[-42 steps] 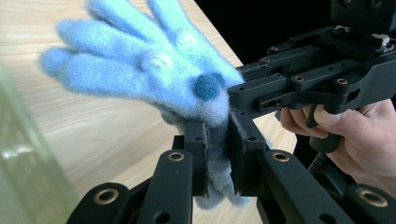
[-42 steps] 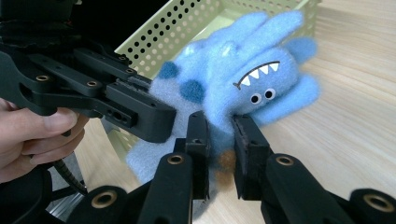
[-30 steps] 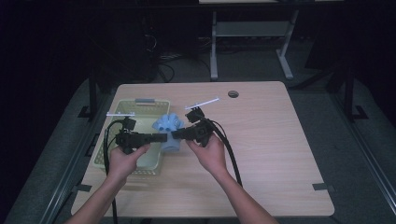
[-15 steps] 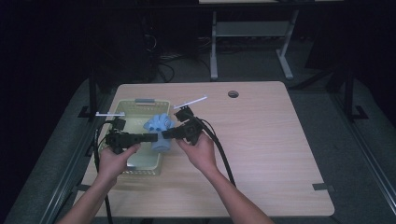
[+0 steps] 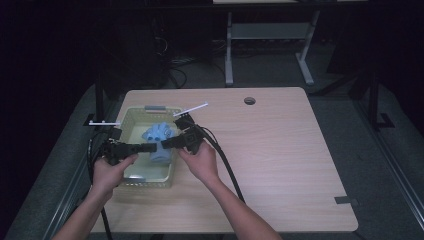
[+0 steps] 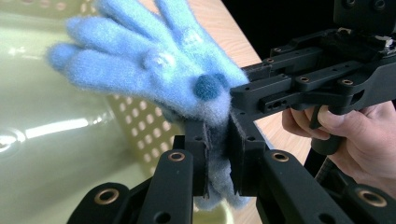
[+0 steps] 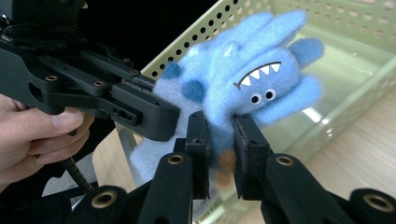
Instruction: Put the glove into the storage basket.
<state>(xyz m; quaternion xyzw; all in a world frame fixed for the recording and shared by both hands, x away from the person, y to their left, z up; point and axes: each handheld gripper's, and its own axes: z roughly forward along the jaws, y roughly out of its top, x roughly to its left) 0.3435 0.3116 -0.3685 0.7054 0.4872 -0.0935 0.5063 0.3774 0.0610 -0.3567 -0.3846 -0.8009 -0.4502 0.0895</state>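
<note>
While both grippers pinched the blue plush toy (image 5: pixel 161 141) from opposite sides, left gripper (image 5: pixel 148 148) and right gripper (image 5: pixel 166 144) clamped on it, it hung above the green basket (image 5: pixel 131 118) at the tabletop's (image 5: pixel 280 150) left; release remained.

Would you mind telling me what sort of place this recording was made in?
Probably a lab or workshop: a light wooden table with a cable hole, a pale green perforated plastic basket, and metal desk legs with trailing cables on the dark floor behind.
</note>
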